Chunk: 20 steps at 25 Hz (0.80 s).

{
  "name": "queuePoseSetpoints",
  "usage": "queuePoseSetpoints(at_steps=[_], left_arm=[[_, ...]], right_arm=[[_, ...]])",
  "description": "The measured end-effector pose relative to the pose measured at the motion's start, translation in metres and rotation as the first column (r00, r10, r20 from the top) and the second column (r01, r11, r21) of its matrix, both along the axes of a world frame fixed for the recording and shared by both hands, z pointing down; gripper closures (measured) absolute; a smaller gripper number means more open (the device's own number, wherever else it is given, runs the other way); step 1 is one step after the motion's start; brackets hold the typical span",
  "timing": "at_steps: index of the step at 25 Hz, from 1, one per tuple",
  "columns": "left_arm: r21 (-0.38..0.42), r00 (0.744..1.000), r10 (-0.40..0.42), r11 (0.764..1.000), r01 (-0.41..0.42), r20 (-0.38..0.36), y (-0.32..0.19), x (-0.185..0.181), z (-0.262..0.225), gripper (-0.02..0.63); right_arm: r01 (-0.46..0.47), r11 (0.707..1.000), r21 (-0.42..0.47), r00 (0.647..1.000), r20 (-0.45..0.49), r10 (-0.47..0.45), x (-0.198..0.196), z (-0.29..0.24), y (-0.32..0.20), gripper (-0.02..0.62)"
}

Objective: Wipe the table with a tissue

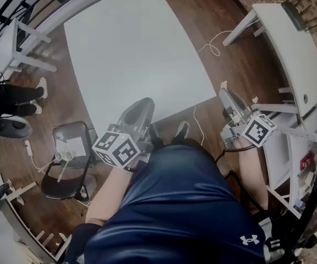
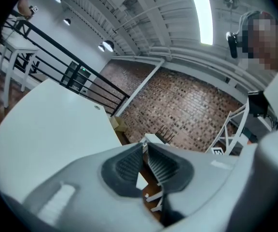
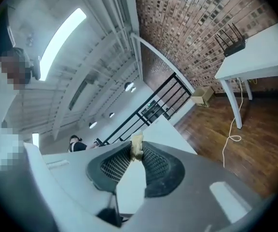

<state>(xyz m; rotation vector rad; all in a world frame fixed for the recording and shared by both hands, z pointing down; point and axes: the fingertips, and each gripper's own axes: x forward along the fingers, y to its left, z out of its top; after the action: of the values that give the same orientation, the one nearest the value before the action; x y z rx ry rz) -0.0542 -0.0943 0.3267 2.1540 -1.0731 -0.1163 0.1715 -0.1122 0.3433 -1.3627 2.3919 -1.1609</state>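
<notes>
The right hand-held gripper (image 3: 135,151) pinches a small tissue (image 3: 137,143) at its tips, the left hand-held gripper (image 2: 145,151) is closed and empty; lower the tissue flat onto the worktop (image 1: 136,54) ahead, then rub softly.

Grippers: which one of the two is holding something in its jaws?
The right gripper: a small pale scrap of tissue is pinched between its jaw tips. The left gripper has nothing between its jaws.

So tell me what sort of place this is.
Likely an indoor loft-style workspace: a brick wall, a large white table on a wooden floor, and a black railing.
</notes>
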Motion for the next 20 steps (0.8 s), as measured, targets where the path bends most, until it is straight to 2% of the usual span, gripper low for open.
queuePoseSetpoints(at_steps=[4,8,13,20], left_arm=[[0.028,1.000,-0.007,1.000,0.007,-0.003,-0.001,-0.006,-0.010,0.571],[0.029,1.000,-0.014,0.999,0.015,-0.014,0.001,-0.017,-0.009,0.571],[0.044,1.000,-0.007,0.999,0.008,-0.026,-0.004,-0.018,-0.012,0.574],[0.077,0.999,0.020,0.997,-0.017,-0.035,-0.009,-0.012,-0.025,0.574]], right_arm=[[-0.064,0.995,0.082,0.994,0.090,0.056,0.009,-0.033,0.005,0.523],[-0.112,0.987,0.115,0.983,0.157,0.093,0.014,-0.049,0.014,0.523],[-0.142,0.979,0.148,0.976,0.184,0.114,0.013,-0.062,0.021,0.523],[-0.118,0.965,0.233,0.977,0.201,0.070,-0.004,-0.090,0.027,0.522]])
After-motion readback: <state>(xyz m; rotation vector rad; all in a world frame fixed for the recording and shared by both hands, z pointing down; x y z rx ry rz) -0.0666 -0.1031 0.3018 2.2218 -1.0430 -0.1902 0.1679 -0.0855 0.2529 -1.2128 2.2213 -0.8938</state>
